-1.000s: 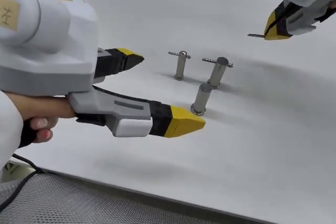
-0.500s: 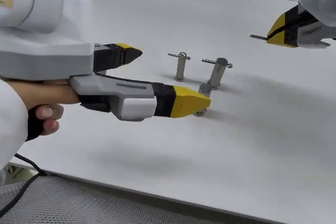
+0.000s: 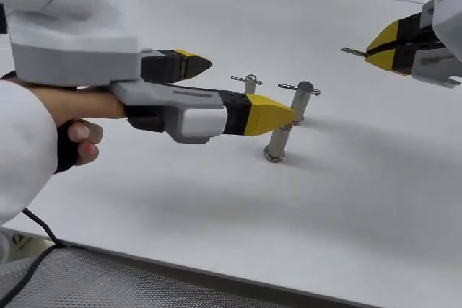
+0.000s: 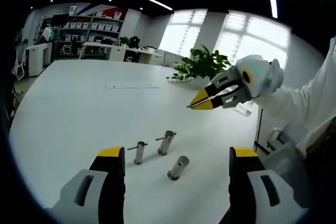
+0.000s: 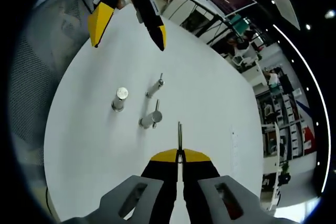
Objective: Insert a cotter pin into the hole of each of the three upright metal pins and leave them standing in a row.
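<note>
Three short silver metal pins (image 3: 278, 142) stand upright mid-table, the nearest one bare, with open white table (image 3: 361, 200) all round. My left hand-held gripper (image 5: 128, 44) hovers beside them, spread wide. My right hand-held gripper (image 3: 368, 53), well apart, pinches a thin metal cotter pin (image 3: 352, 51).

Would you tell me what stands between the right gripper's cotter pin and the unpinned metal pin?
One already fitted metal pin stands roughly between the held cotter pin and the unpinned metal pin, as the right gripper view shows.
</note>
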`<state>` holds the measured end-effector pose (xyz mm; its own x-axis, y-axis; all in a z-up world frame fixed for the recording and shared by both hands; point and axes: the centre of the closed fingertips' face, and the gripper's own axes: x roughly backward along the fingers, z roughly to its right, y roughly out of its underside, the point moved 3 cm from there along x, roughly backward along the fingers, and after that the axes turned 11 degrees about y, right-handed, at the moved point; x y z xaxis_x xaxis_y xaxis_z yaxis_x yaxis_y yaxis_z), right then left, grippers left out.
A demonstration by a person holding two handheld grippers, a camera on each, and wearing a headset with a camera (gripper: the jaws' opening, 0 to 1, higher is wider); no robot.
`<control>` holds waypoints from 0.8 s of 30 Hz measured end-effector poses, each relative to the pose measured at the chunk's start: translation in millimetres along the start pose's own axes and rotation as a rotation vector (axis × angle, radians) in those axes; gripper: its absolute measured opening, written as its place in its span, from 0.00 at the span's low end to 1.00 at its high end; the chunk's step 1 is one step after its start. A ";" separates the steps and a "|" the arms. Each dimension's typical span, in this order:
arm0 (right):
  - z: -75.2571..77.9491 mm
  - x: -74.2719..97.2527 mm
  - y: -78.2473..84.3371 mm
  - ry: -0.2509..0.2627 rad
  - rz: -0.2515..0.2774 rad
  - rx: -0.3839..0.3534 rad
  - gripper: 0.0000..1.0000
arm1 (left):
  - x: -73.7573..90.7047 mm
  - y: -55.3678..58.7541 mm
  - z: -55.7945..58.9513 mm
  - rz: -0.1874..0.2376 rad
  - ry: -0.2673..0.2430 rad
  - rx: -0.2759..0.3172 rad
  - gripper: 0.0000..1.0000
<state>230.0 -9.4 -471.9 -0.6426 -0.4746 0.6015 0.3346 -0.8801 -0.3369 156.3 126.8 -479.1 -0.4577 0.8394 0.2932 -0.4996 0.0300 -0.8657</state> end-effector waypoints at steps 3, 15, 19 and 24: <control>-0.7 3.4 -4.9 0.019 0.019 -0.003 0.00 | -5.8 -1.1 0.5 0.007 0.006 0.011 0.75; -19.1 9.3 -24.7 0.029 0.077 -0.006 0.00 | -23.9 -6.6 4.8 0.021 0.058 0.055 0.57; -25.9 11.6 -34.9 0.021 0.101 -0.009 0.00 | -26.4 -7.1 7.3 0.023 0.075 0.060 0.47; -30.2 13.2 -44.6 0.021 0.117 -0.002 0.00 | -29.0 -7.8 7.2 0.026 0.082 0.075 0.42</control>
<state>185.9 24.0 -470.8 -0.6131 -0.5740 0.5428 0.4068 -0.8184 -0.4060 168.2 98.4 -477.9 -0.4112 0.8810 0.2340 -0.5432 -0.0307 -0.8390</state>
